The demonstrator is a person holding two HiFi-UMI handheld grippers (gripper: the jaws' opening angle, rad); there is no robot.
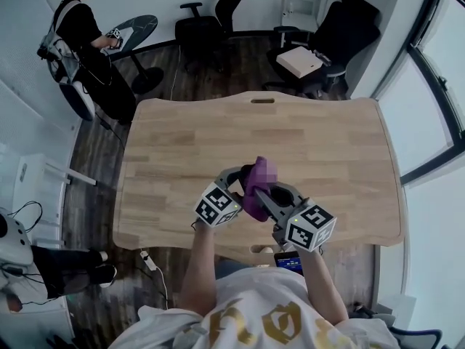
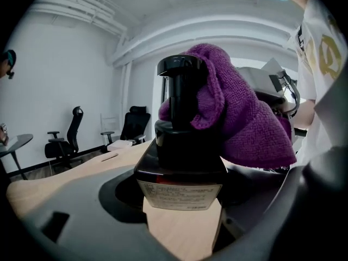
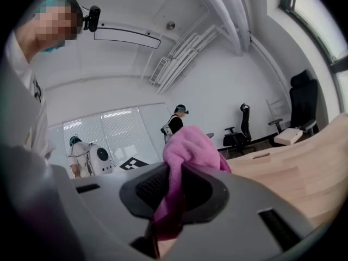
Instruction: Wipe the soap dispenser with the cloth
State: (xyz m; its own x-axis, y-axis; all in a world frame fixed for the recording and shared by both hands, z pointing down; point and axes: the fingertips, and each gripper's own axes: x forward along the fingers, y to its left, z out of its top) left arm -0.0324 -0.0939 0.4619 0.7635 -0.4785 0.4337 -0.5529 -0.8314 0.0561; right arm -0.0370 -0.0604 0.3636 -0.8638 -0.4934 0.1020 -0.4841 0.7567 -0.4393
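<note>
A dark soap dispenser (image 2: 182,145) with a black pump top and a paper label stands between the jaws of my left gripper (image 2: 182,200), which is shut on its body. A purple cloth (image 2: 239,113) drapes over the pump head and down the dispenser's right side. My right gripper (image 3: 168,200) is shut on that cloth (image 3: 182,162), which bunches up pink between its jaws. In the head view both grippers meet over the near part of the wooden table (image 1: 189,144), the left gripper (image 1: 234,184) and the right gripper (image 1: 270,195) either side of the cloth (image 1: 256,191). The cloth hides the dispenser there.
Black office chairs (image 1: 211,20) and a chair carrying a white box (image 1: 299,61) stand beyond the table's far edge. A person (image 1: 80,35) stands at the far left by a small round table. A phone (image 1: 288,262) sits at the near edge, by my right arm.
</note>
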